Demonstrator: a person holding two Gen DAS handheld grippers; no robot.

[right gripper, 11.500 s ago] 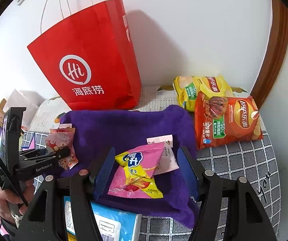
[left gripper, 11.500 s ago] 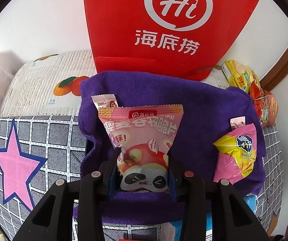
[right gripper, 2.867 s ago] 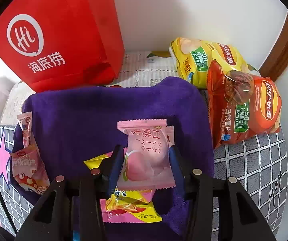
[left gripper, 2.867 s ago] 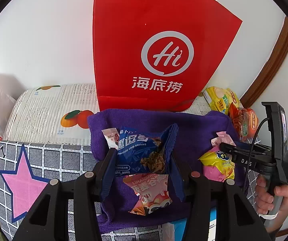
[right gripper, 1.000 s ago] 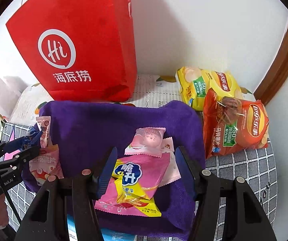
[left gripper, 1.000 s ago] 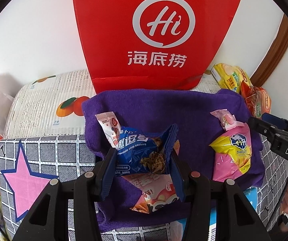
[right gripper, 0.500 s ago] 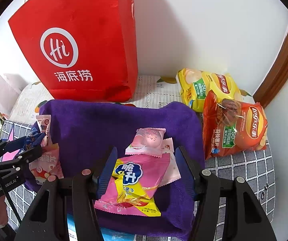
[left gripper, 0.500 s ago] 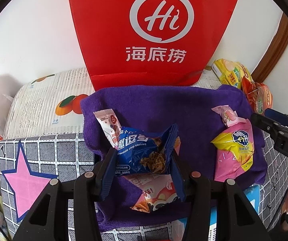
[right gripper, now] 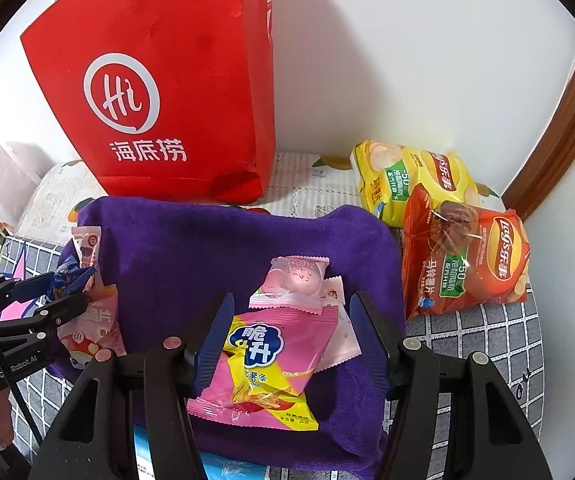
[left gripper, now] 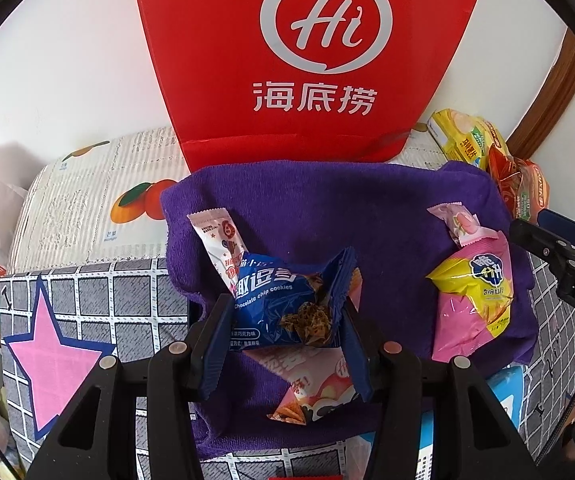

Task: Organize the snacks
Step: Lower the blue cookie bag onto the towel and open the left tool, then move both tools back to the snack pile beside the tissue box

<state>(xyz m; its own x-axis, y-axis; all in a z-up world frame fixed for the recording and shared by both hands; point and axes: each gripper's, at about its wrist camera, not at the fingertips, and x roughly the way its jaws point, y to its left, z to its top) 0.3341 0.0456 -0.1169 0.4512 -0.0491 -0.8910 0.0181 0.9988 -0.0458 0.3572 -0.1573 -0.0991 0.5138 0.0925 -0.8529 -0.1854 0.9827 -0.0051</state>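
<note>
My left gripper (left gripper: 286, 300) is shut on a blue chocolate chip cookie packet (left gripper: 283, 308), held just above the purple towel (left gripper: 327, 208). Under it lie a pink panda snack packet (left gripper: 315, 392) and a small pink-white stick packet (left gripper: 219, 240). My right gripper (right gripper: 292, 300) stands open over a pink and yellow snack packet (right gripper: 259, 360) lying on the towel (right gripper: 191, 248); its pads do not press on the packet. A pink peach packet (right gripper: 295, 280) rests just beyond that one. Seen from the right wrist, the left gripper (right gripper: 59, 292) and its blue packet (right gripper: 67, 276) are at the towel's left edge.
A tall red paper bag (right gripper: 167, 80) stands against the wall behind the towel. Yellow (right gripper: 415, 176) and orange (right gripper: 467, 260) chip bags lie at the right by a wooden frame. A blue and white box (right gripper: 227, 468) pokes out under the towel's near edge.
The left gripper earlier held the panda packet, which now lies on the towel. The right gripper has let go of the peach packet onto the towel. Over the last second nothing has moved.
</note>
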